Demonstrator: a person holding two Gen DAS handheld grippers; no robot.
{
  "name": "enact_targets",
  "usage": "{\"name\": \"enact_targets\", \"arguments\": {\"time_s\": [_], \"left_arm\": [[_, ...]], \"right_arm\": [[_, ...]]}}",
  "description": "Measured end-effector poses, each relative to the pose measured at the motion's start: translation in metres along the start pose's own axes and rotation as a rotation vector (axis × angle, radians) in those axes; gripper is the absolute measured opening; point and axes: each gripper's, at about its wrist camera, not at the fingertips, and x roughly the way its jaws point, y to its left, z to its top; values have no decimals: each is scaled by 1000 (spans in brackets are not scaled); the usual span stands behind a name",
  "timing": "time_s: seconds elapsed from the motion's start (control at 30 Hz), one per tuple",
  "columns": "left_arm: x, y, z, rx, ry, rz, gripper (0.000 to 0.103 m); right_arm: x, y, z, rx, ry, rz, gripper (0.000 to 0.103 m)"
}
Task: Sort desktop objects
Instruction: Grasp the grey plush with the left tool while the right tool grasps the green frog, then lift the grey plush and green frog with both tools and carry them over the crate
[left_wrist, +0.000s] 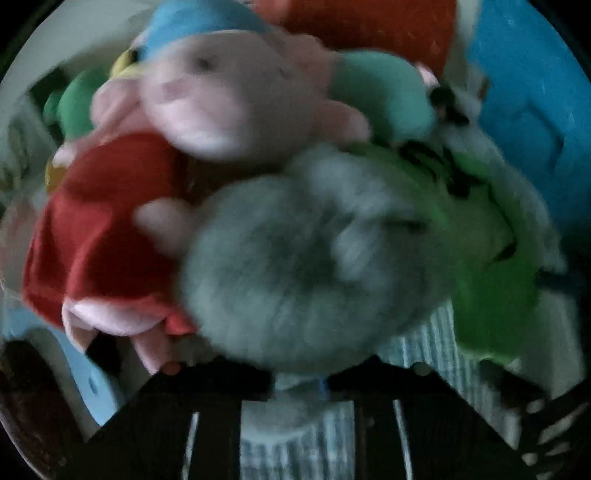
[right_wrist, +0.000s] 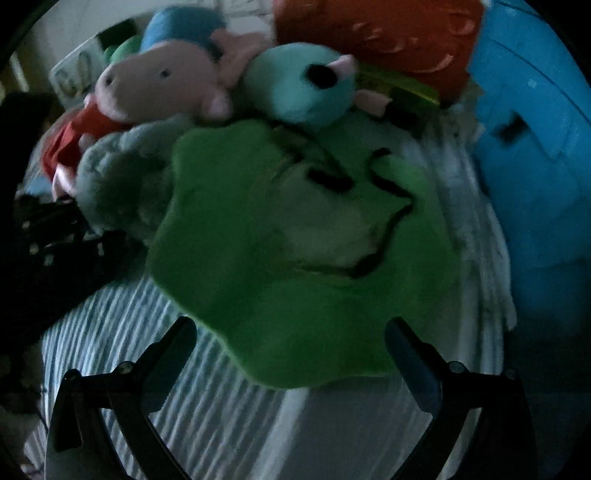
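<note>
- Low in the left wrist view, the left tongs (left_wrist: 295, 391) look pressed together on the grey plush toy (left_wrist: 295, 266), which lies against the pig plush (left_wrist: 229, 99); lifting slowly would test that hold.
- Only the right wrist view shows the right tongs (right_wrist: 291, 343) spread apart and empty over the green frog plush (right_wrist: 295, 258) on the striped cloth (right_wrist: 147, 350).

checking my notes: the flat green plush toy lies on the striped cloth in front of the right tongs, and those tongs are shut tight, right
Not quite. The right tongs stand wide open, their two black fingers spread apart, as the right wrist view shows. The rest holds: the flat green plush toy lies on the striped cloth in front of them.
</note>
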Motion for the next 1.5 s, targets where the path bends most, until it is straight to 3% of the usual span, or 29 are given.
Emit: {"name": "enact_targets", "arguments": {"time_s": [0.13,0.3,0.33,0.37,0.4,0.43,0.47,0.5,0.6,0.77,0.83,0.97,1.03,1.07,1.27,1.5], "left_arm": [[5,24,-5,-35,6,9,10],[14,8,-3,-4,-12,-43,10],[15,3,-2,8,-15,-55,10],[16,-1,-2,19,-20,-64,10],[17,-6,-2,32,-29,-73,10],[18,-9,-2,38,-37,-77,9],[17,-12,-3,41,-47,-76,6],[15,-15,-3,40,-52,-75,5],[6,-18,0,27,-80,-75,4],[-35,-26,-6,12,-147,-60,4],[-65,-9,-16,4,-182,-50,4],[-149,11,-25,-27,-252,-7,4],[-162,5,-29,-49,-292,10,4],[-186,17,-39,-110,-314,58,4],[-281,21,-85,-168,-426,124,4],[-353,8,-136,-182,-529,158,4]], "right_arm": [[12,20,11,-47,-28,39,103],[34,23,26,-54,-53,-37,103],[35,16,26,-22,-53,-35,97],[33,10,25,7,-65,-32,91],[30,4,25,34,-76,-42,77],[27,-2,25,53,-81,-55,58],[25,-6,26,65,-82,-67,47],[22,-12,27,78,-85,-70,25],[3,-23,26,109,-129,-7,10],[-50,5,15,69,-256,25,7],[-77,15,25,54,-301,35,7],[-118,31,2,28,-378,41,6],[-144,40,-4,9,-422,44,6],[-159,47,-11,-2,-438,49,6],[-227,83,-43,-88,-548,80,6],[-292,115,-89,-143,-652,68,6]]}}
